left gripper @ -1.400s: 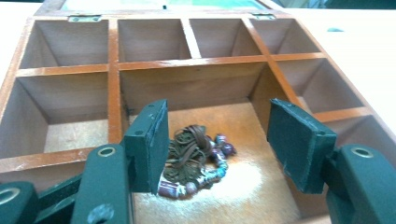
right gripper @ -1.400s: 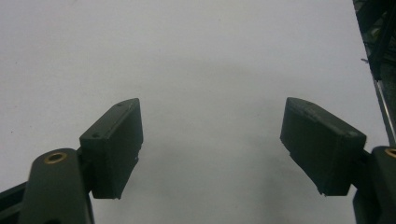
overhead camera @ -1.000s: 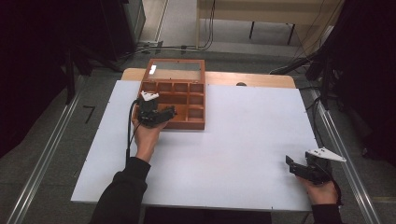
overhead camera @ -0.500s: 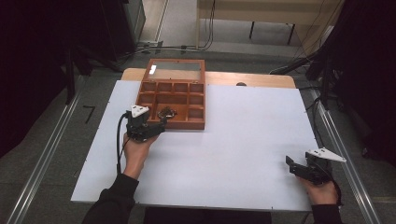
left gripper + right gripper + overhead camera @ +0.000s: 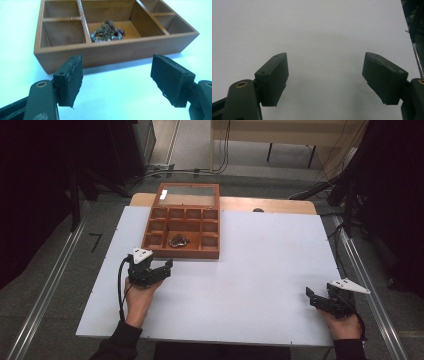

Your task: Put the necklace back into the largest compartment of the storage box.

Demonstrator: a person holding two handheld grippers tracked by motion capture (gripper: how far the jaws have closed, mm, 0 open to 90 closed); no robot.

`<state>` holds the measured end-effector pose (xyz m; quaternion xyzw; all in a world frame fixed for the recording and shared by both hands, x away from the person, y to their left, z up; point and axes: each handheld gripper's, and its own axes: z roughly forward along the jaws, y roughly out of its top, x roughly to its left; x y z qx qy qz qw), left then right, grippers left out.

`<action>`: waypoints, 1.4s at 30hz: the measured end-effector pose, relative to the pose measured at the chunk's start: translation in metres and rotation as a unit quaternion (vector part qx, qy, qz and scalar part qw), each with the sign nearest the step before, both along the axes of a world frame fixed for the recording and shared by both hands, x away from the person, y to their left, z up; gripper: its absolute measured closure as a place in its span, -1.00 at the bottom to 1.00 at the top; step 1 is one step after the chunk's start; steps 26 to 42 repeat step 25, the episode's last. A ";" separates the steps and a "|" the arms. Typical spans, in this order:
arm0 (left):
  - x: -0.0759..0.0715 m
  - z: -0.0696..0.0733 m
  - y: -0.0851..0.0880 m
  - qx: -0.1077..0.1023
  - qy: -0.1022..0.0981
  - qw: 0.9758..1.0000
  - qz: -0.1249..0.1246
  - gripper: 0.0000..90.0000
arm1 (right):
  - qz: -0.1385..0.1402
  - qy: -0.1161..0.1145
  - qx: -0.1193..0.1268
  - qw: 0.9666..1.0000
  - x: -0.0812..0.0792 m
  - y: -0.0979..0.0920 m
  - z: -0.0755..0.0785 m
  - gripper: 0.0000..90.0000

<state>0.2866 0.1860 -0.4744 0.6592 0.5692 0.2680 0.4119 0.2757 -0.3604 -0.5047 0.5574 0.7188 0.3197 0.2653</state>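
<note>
Bracelet: a small tangle of brown cord and pale beads, the beaded cord bracelet (image 5: 107, 31), lies in the wide middle compartment of the front row of the tray, on the compartment floor, nearer its left divider in the left gripper view.
Handling: it looks light, limp and loose; it would likely sag and trail when lifted, and the beads could slip between flat pads.
Where to take hold: I judge the bunched knot of cord at the top of the heap the best place, pinched from above, since the compartment walls leave little room for a sideways approach.
Tray: the reddish-brown wooden compartment tray (image 5: 150, 238) holds rows of small cells; every cell whose floor shows looks bare apart from the bracelet's, and some floors are hidden behind the dividers.
Lid: a glass-panelled wooden lid (image 5: 190, 194) lies opened back behind the tray.
Left gripper: the left gripper (image 5: 117, 77) sits just in front of the tray's near wall, its jaws well apart with nothing between them, having just been opening.
Right gripper: the right gripper (image 5: 325, 77) rests far from the tray near the table's right corner, jaws wide apart over bare surface.
Table: the white table top (image 5: 260, 270) bears the tray at its far left-centre.
</note>
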 end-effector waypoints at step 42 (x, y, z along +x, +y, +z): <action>-0.035 -0.024 0.024 -0.002 0.023 0.999 0.023 -0.65 | 0.002 -0.001 0.000 1.000 0.000 0.001 0.001 -0.57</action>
